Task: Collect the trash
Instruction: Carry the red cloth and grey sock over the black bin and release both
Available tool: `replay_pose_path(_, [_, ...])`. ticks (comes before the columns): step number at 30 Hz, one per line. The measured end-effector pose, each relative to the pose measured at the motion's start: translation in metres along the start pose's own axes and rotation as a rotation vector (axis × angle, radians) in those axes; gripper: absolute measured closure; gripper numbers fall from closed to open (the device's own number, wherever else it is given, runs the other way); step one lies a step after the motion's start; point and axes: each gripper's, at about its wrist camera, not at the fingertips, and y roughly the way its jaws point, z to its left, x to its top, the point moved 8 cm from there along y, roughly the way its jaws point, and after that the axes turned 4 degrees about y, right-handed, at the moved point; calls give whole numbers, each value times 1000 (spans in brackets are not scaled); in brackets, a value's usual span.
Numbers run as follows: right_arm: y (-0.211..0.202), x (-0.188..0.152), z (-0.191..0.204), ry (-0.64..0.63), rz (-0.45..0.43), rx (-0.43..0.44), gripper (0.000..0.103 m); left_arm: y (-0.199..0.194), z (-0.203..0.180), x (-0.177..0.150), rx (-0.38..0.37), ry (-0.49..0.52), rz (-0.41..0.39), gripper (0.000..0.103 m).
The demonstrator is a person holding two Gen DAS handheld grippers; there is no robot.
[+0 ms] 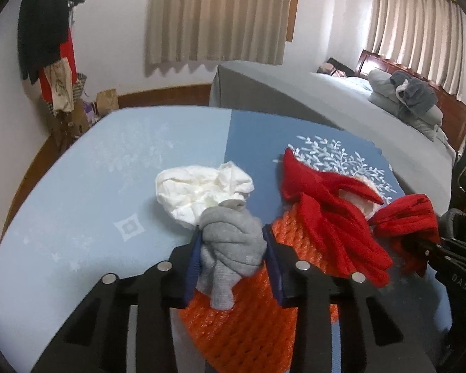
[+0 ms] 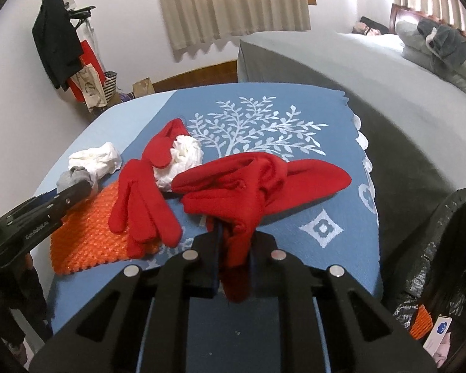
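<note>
The left gripper (image 1: 233,248) pinches a knotted grey knit sock (image 1: 230,248) over an orange foam mesh sheet (image 1: 242,335). Just beyond it lies crumpled white tissue (image 1: 202,189). The right gripper (image 2: 237,242) clamps a soft red fleece glove (image 2: 251,183); its partner glove (image 2: 146,199) lies left, half covering another tissue wad (image 2: 183,158). A black-lined bin (image 2: 444,248), cut off, stands right of the blue patterned table (image 2: 326,217).

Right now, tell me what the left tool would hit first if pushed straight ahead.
The left tool, shut on the grey sock, would likely meet the crumpled white tissue just beyond it, though depth is uncertain.
</note>
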Motion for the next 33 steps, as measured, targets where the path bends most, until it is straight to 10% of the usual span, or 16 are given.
replay_pose_path(33, [-89,22,-19,8,-156,-1,90,-76,-91,48,-137,83,-188,66])
